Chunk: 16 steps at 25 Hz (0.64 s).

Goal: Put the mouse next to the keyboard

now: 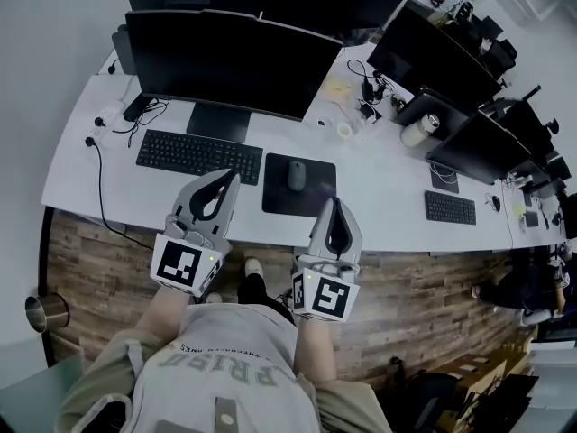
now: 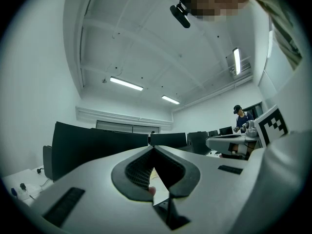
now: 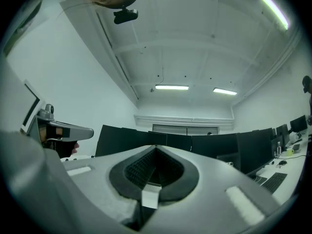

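Note:
A grey mouse [image 1: 297,175] lies on a black mouse pad [image 1: 299,185] just right of the black keyboard [image 1: 199,156] on the white desk [image 1: 379,197]. My left gripper [image 1: 229,177] is shut and empty, held above the desk's front edge near the keyboard's right end. My right gripper [image 1: 334,204] is also shut and empty, hanging in front of the mouse pad's right corner. Both gripper views look level across the room: the left gripper [image 2: 155,148] and right gripper [image 3: 156,149] show their jaws meeting at the tips, with only monitors and ceiling beyond.
A large black monitor [image 1: 223,61] stands behind the keyboard. More monitors, cables and a second keyboard [image 1: 450,207] fill the desk to the right. A metal bin [image 1: 43,312] sits on the wooden floor at left. A person [image 2: 241,118] stands far off.

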Available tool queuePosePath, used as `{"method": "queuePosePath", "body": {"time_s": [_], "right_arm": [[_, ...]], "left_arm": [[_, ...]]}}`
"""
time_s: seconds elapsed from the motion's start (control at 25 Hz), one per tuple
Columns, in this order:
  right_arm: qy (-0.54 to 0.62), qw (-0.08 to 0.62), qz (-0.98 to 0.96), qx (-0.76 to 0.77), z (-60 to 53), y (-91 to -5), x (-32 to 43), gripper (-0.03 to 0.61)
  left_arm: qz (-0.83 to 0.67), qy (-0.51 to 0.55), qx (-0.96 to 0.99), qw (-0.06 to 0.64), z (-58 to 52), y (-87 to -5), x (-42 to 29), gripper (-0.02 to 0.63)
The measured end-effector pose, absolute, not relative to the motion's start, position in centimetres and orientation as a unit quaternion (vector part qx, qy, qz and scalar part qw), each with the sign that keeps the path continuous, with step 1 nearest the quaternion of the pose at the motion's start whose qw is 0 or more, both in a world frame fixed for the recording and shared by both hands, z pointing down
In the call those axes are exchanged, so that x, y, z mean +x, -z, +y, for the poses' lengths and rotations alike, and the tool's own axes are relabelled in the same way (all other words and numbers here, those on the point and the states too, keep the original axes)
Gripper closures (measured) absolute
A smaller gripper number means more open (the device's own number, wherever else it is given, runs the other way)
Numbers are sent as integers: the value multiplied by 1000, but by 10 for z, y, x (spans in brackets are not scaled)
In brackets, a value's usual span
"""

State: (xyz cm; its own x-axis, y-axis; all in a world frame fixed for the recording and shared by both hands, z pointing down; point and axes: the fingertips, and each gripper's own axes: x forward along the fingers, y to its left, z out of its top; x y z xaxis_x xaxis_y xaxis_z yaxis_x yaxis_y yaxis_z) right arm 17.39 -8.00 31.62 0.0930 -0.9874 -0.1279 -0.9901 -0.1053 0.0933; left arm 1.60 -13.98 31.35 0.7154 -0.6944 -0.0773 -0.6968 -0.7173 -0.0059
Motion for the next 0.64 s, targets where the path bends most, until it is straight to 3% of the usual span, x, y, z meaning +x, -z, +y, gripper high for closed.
{"method": "queuePosePath", "body": {"time_s": [0.64], "right_arm": [[-81,1,674,-735,-99,-318,182,578]], "left_arm": [[387,-24,-922,10,-157,-323,23,603]]}}
